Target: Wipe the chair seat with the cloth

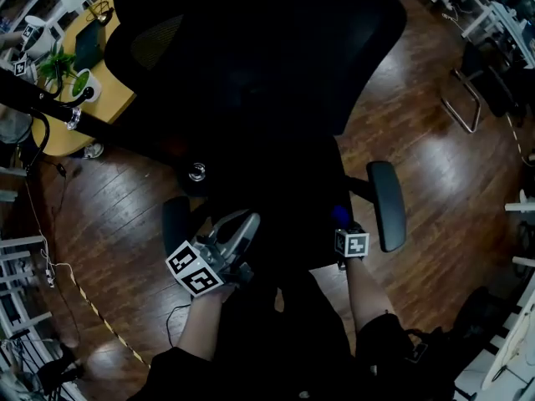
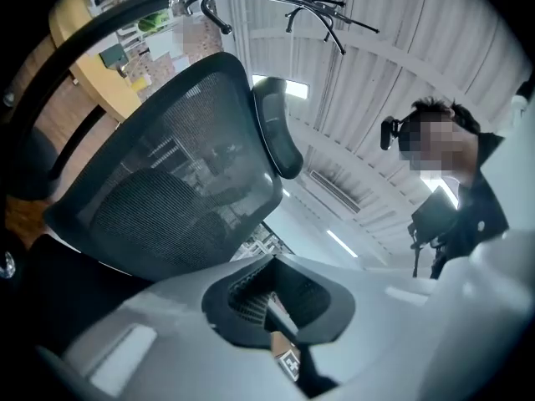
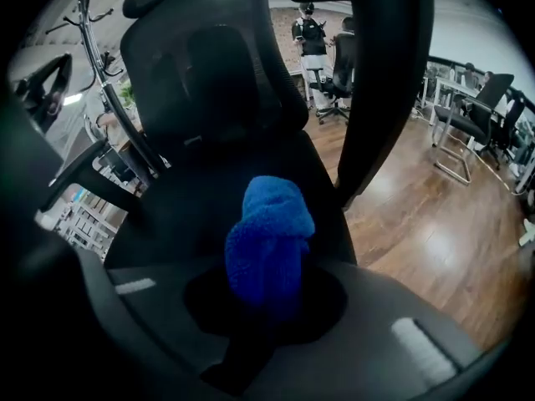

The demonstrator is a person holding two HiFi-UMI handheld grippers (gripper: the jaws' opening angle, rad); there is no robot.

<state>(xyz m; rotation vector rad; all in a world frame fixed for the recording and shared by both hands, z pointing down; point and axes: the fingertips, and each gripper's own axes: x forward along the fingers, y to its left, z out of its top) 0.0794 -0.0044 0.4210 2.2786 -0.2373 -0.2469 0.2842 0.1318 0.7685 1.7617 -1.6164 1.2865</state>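
Currently: right gripper (image 3: 266, 291) clamps blue cloth (image 3: 269, 228) above seat (image 3: 196, 203); left gripper (image 2: 272, 307) closed, empty, facing backrest (image 2: 167, 182).

Cloth (image 3: 267, 245): bright blue, fluffy, bunched into an upright wad, pinched in your right gripper (image 1: 342, 222).
Chair seat (image 3: 219, 192): black, level; from the cloth it stretches away toward 12 o'clock in your right gripper view.
Cloth's place: near the seat's 5 o'clock edge in your head view.

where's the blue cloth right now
The blue cloth is bunched in the right hand-held gripper, over the front of the black chair seat, near the right armrest in the head view.
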